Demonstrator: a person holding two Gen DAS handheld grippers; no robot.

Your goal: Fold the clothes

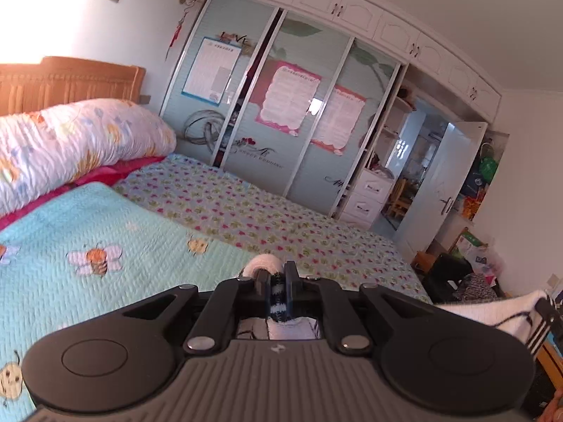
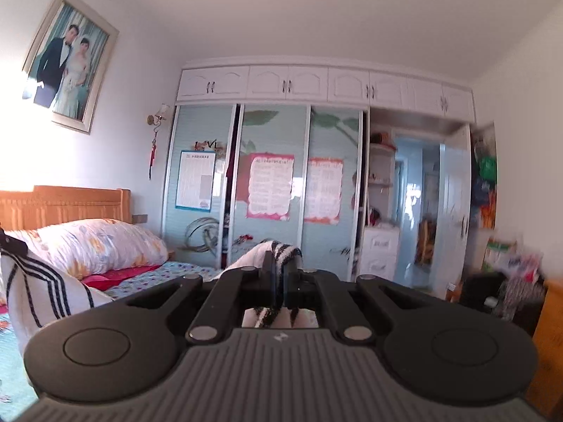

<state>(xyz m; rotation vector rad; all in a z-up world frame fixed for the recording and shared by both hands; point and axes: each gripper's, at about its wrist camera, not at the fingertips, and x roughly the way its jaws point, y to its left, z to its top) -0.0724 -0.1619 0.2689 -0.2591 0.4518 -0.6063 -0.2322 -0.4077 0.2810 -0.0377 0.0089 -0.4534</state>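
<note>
White black-striped garment (image 1: 492, 311) is clamped in both the left tool (image 1: 276, 283) and right tool (image 2: 278, 270); wardrobe (image 2: 271, 190) reads "LOVE".

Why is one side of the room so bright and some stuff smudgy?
Left wrist view: sunlight washes out the wall above the headboard; wardrobe lines bend. Right wrist view: same glare on the left, and the clutter at the right edge is blurred.
</note>
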